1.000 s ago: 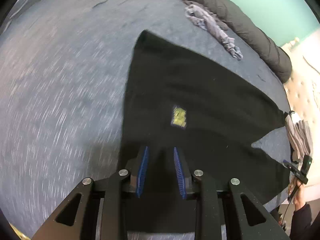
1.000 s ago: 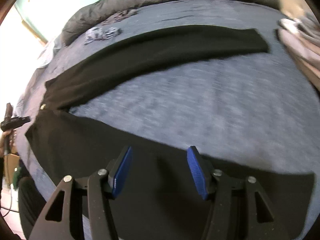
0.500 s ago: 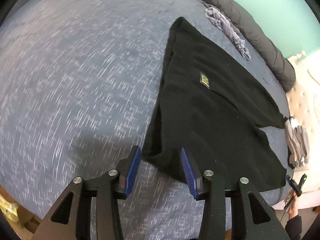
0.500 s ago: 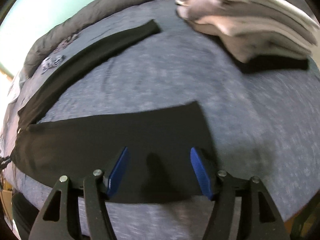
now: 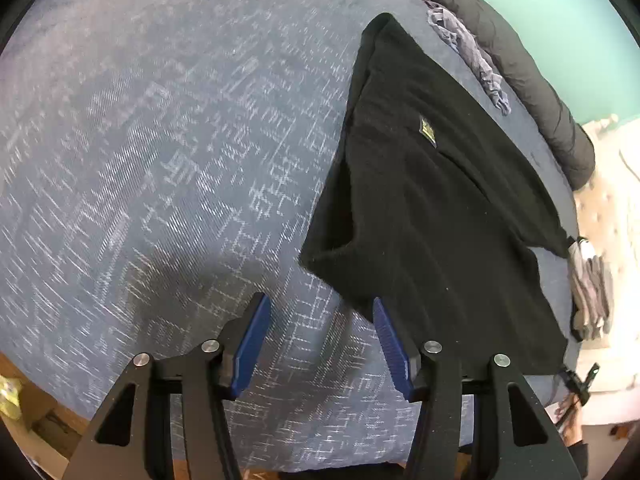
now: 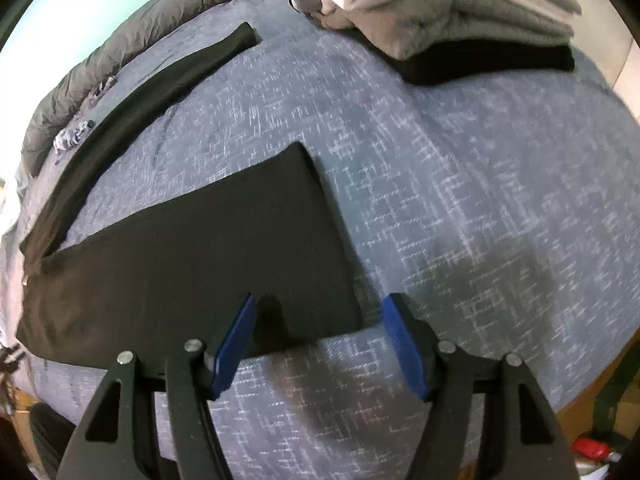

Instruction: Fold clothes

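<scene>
A: Lying spread on the blue-grey bed cover (image 5: 168,168), black trousers (image 5: 432,208) run lengthwise along the near edge, waistband corner just ahead and right of the left gripper (image 5: 318,346), its jaws apart and empty

B: And the other end?

A: A leg hem sits just ahead of the right gripper (image 6: 316,346), jaws likewise wide and holding nothing; the second leg (image 6: 160,84) angles toward the far side

B: Room to move?

A: Bare cover lies left; a folded stack (image 6: 440,12) occupies the far right corner
</scene>
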Motion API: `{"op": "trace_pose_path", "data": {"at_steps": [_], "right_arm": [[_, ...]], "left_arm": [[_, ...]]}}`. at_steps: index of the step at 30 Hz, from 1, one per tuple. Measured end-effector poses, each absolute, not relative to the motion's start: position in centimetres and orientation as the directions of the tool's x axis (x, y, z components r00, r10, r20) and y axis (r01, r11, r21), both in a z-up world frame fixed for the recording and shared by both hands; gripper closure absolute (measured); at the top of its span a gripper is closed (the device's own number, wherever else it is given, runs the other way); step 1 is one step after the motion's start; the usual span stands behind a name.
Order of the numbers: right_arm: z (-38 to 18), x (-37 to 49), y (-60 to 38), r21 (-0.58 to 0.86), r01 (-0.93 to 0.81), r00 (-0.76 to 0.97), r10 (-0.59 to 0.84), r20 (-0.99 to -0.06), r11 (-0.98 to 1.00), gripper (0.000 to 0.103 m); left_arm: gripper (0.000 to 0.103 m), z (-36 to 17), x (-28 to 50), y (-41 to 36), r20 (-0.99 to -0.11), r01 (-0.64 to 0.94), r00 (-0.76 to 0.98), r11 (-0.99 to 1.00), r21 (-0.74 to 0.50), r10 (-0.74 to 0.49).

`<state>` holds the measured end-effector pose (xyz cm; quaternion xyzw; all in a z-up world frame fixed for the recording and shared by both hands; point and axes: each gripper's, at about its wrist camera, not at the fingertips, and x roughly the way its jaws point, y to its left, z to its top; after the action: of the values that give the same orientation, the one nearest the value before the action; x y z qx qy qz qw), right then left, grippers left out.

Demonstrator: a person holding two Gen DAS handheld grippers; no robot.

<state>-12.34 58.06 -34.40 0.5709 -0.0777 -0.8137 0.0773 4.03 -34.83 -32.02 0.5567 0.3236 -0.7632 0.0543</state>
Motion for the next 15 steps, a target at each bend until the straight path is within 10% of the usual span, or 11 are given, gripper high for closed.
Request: {"op": "trace_pose_path", "data": {"at_steps": [8, 15], "right_arm": [[-34.3, -12.6, 57.5, 0.278, 0.035, -0.315, -0.275, -0.909, -0.96, 0.038], [-34.1, -12.8, 57.5, 0.301, 0.011, -0.313, -0.289, -0.905, -0.953, 0.081]], "left_arm": [[0.045, -33.0, 3.4, -35.1, -0.861, 0.454, -0.405, -0.749, -0.483, 0.309], [0.05, -33.2, 2.4, -35.5, -0.829, 0.457, -0.451, -0.712, -0.533, 0.331]]}}
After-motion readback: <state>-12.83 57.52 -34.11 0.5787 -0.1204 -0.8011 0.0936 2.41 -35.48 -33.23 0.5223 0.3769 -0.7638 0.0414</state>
